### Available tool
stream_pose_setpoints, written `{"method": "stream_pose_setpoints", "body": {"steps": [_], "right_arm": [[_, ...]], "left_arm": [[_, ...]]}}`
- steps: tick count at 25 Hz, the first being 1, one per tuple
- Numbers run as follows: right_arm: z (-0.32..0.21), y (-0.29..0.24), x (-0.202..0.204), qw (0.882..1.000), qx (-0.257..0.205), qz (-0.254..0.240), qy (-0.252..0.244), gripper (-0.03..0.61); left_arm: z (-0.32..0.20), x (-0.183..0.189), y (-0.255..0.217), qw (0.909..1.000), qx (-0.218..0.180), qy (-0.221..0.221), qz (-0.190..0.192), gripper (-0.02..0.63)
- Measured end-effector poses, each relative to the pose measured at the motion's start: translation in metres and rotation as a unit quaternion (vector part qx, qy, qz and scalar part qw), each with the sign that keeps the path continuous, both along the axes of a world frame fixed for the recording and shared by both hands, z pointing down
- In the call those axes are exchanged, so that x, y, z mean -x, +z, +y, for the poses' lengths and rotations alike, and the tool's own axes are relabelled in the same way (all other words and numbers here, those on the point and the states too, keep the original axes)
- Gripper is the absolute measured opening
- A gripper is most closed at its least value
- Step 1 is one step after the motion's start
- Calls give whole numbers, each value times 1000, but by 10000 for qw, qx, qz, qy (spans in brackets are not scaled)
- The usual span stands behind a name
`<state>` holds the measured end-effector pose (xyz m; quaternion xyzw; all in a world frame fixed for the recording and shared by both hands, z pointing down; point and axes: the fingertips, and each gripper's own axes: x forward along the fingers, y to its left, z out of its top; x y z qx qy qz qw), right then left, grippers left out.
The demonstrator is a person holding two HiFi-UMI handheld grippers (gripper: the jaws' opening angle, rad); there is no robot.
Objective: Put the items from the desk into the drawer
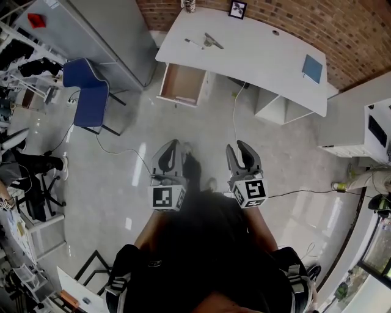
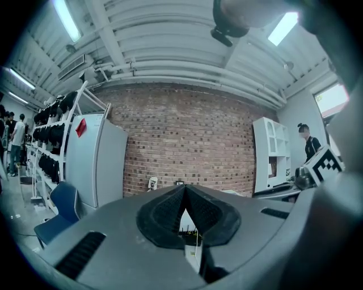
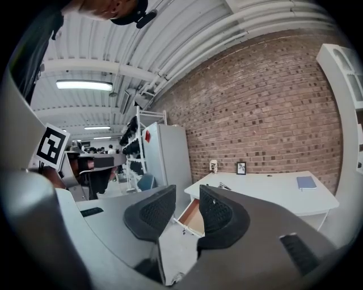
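Note:
Far ahead across the floor stands a white desk (image 1: 256, 55). On it lie a pen (image 1: 194, 43), a grey tool (image 1: 213, 41), a blue notebook (image 1: 312, 68), a small picture frame (image 1: 237, 8) and a cup (image 1: 188, 5). Its wooden drawer (image 1: 182, 84) is pulled out at the left end. In the head view both grippers are held over bare floor, well short of the desk. My left gripper (image 1: 174, 143) is shut with nothing in it. My right gripper (image 1: 239, 145) is open by a narrow gap. The right gripper view shows the desk (image 3: 266, 190), drawer (image 3: 193, 218) and notebook (image 3: 306, 182).
A blue chair (image 1: 88, 85) stands left of the desk beside a grey cabinet (image 1: 91, 30). Cables (image 1: 235, 116) trail across the floor. A white counter (image 1: 354, 122) sits at the right. A white shelf unit (image 2: 272, 158) and a person (image 2: 309, 144) are at the right.

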<state>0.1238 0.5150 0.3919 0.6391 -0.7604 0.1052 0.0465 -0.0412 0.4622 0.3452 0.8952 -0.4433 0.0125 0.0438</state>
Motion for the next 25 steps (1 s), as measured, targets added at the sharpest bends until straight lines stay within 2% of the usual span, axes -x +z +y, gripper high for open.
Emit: {"method": "stream_pose_setpoints", "body": {"steps": [6, 13, 16, 20, 25], "right_arm": [[-73, 5, -1, 9998, 136, 114, 38, 100], [-168, -2, 12, 9994, 201, 245, 121, 100], [-200, -4, 13, 9991, 203, 332, 164, 101], [-236, 0, 11, 9986, 284, 375, 225, 100], [-280, 10, -5, 9978, 426, 473, 191, 101]], "left_arm": [[-76, -3, 4, 9998, 90, 131, 86, -3], [-167, 2, -7, 9990, -24, 421, 128, -3], [-198, 7, -10, 9987, 84, 452, 197, -4], [-232, 9, -7, 9987, -4, 496, 149, -3], [-265, 3, 4, 9986, 217, 471, 101, -4]]}}
